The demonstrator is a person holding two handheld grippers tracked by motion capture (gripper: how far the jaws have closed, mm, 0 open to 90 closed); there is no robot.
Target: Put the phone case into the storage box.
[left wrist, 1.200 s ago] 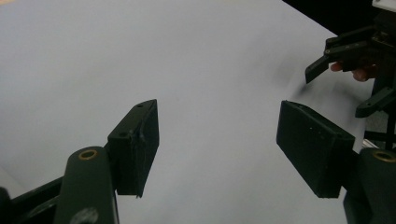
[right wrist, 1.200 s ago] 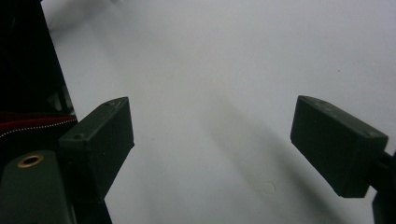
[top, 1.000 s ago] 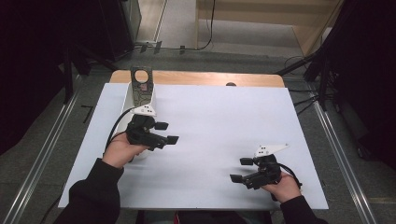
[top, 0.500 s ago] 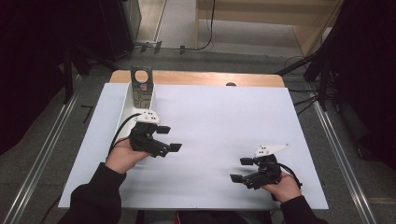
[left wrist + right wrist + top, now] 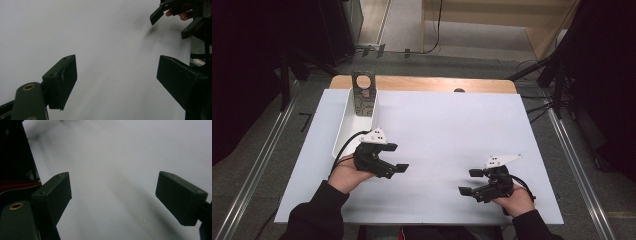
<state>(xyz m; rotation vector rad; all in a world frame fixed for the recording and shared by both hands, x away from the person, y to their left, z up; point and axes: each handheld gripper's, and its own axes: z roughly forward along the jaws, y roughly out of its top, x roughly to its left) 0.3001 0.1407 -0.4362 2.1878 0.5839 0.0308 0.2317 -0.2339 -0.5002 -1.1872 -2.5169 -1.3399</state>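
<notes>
High view: my left gripper [image 5: 393,159], jaws wide and empty, hovers just beside the white tray [image 5: 346,125]; my right gripper [image 5: 472,181], likewise wide, sits well apart. The tray's perforated metal plate [image 5: 363,95] looks stiff, thin; I'd grip its upper edge.

My left gripper [image 5: 397,157] sits in my upturned left hand [image 5: 344,172], jaws spread wide and pointing toward my right. My right gripper [image 5: 471,182] lies low in my right hand [image 5: 513,201], jaws likewise wide apart, aimed leftward.
</notes>
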